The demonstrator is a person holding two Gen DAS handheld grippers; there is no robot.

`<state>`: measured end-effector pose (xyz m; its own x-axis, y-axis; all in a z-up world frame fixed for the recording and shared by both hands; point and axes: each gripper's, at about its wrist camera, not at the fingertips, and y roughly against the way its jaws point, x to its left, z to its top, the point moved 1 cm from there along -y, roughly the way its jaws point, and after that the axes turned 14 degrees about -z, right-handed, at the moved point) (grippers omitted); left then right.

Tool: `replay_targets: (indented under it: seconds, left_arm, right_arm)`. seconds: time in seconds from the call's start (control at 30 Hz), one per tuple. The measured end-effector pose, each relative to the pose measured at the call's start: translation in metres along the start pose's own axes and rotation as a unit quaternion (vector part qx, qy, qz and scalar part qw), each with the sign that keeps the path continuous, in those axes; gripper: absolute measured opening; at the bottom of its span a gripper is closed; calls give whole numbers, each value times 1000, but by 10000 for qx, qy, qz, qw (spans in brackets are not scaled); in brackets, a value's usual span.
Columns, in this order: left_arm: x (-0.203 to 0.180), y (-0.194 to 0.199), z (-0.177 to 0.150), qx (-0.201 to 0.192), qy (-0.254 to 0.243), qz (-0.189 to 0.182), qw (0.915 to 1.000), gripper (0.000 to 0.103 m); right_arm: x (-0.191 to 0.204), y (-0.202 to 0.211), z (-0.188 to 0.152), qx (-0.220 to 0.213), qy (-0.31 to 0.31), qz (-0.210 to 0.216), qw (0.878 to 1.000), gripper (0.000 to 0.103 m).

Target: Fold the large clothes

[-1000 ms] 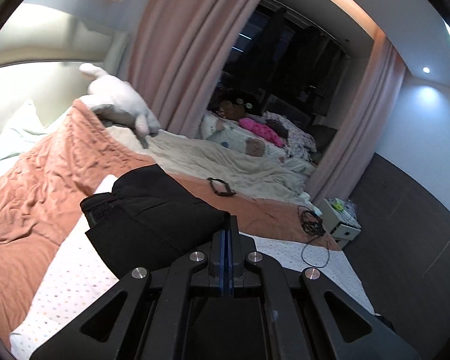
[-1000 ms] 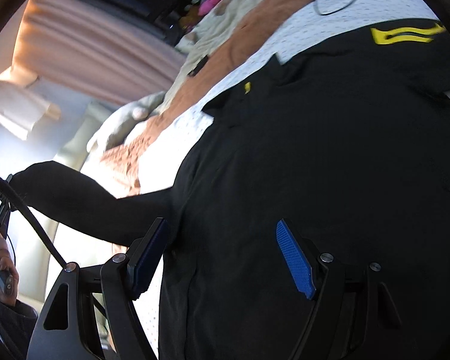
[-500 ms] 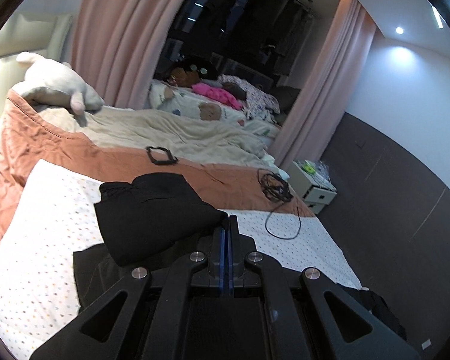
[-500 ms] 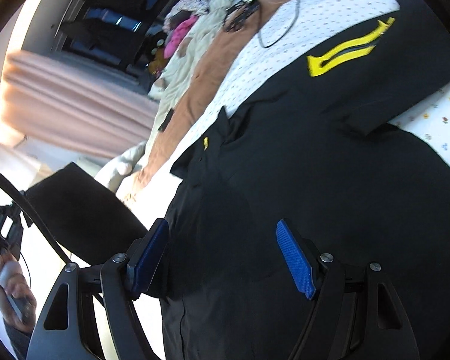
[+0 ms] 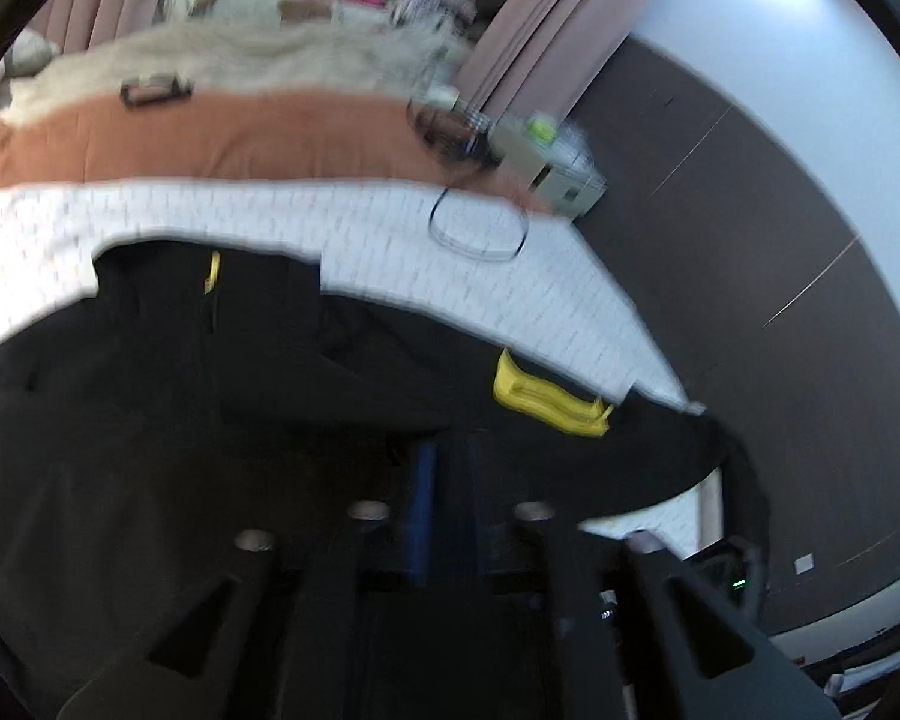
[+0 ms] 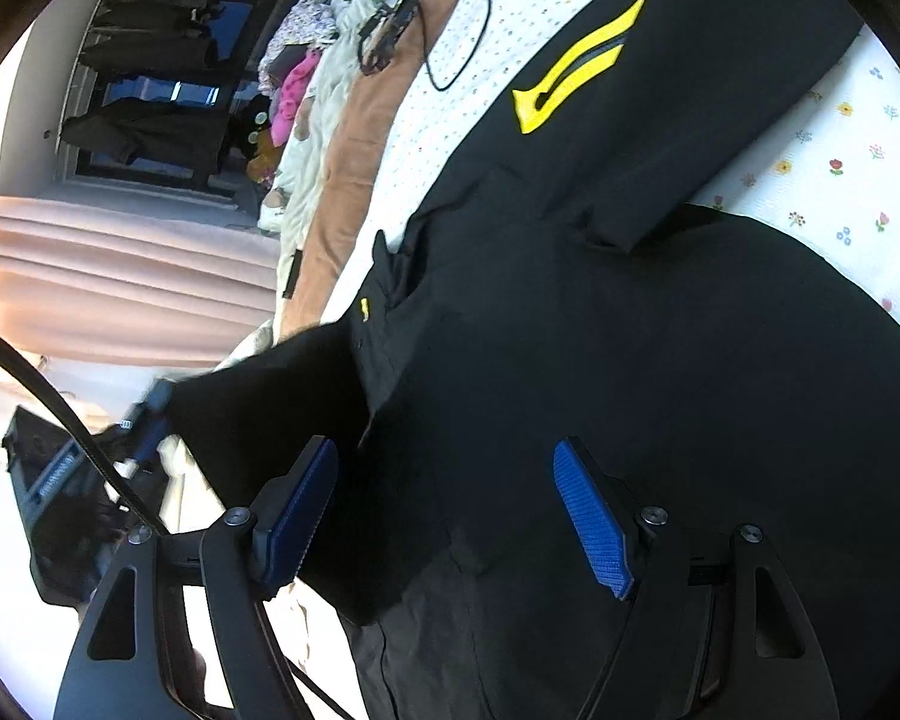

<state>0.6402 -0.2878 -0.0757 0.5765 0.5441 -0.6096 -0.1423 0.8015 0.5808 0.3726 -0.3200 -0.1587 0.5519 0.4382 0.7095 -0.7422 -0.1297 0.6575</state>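
Black jacket (image 5: 150, 420) lies spread on the bed's dotted sheet (image 5: 330, 210), its yellow-marked sleeve (image 5: 546, 402) toward the foot edge; the blurred left tool (image 5: 444, 510) looks nearly closed, its hold unclear. Right view: right tool (image 6: 444, 516) gapes wide and empty above the jacket's body, with a folded-in sleeve (image 6: 282, 396) nearer the left tool.

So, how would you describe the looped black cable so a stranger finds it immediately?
Start from the bed's white dotted sheet. Above the black garment, near the brown blanket, lies the thin black cable. It alone forms an open oval ring on the sheet.
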Motion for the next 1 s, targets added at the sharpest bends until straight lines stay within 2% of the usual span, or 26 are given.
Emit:
replay_targets:
  seconds: [0.03,0.07,0.1,0.27,0.47,0.6,0.73,0.8,0.9,1.0]
  left_arm:
    - [1,-5,-5,56,26,-15,10000,71]
    - [1,-7,-10,52,39,-86,9999,100]
    - [2,-8,-12,35,55,-122,9999,103]
    - [6,6,-29,-23,209,112,9997,103]
    - [27,58,-68,-636,480,534,9954,103]
    - [49,106,-109,-1187,739,1101,9840,103]
    - [73,135,-141,-1501,1065,1569,9703,102]
    - [85,149,-158,-1714,1271,1694,9622,98]
    - [102,159,-176,-1857,1528,1896,9520,84]
    - [121,161,-183,-1858,1639,2020,9475,70]
  right_arm:
    - [-2,-2,2,15,-21,-23,10000,76]
    - [-3,-2,2,38,-42,-33,10000,76]
    - [-6,-4,5,51,-60,-31,10000,76]
    - [-6,-4,5,48,-51,-87,9999,76]
    - [11,-12,-3,152,291,-102,9994,76]
    - [31,-20,-10,122,778,-212,9967,76]
    - [55,-31,-19,50,1367,-421,9897,76]
    - [66,-37,-25,37,1606,-499,9857,76]
    - [84,-49,-37,1,2005,-674,9774,76]
    - [102,-58,-48,-30,2440,-886,9657,76]
